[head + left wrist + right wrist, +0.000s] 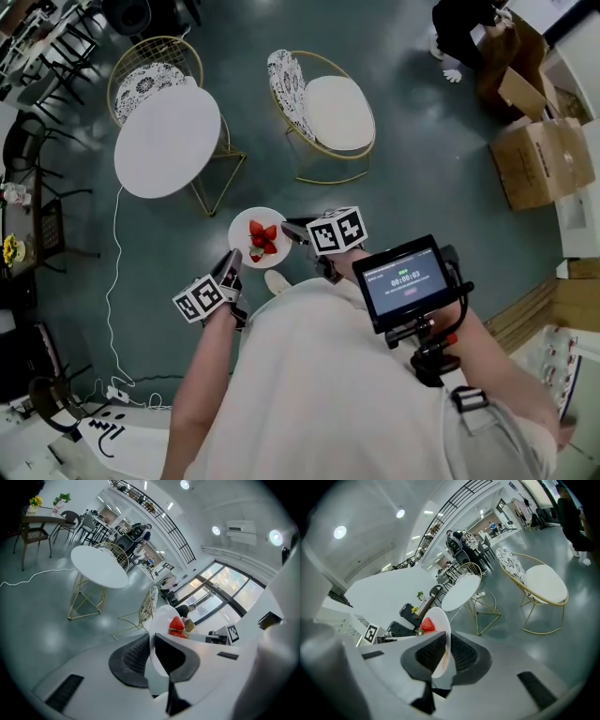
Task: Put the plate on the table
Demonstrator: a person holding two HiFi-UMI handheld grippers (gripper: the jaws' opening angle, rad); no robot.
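A small white plate (258,237) with red strawberries (263,240) is held in the air over the floor, between both grippers. My left gripper (232,265) is shut on the plate's near-left rim (157,644). My right gripper (296,232) is shut on its right rim (443,641). The strawberries (176,626) show past the jaws in the left gripper view, and the same strawberries (427,626) in the right gripper view. The round white table (168,141) stands ahead and to the left; the table (99,565) has a gold wire base and the table (461,593) top is bare.
Two gold wire chairs stand by the table: one chair (157,67) behind it, another chair (323,112) with a white cushion to its right. A white cable (116,281) runs over the floor. Cardboard boxes (539,159) sit at the right. A person (464,37) stands at the far right.
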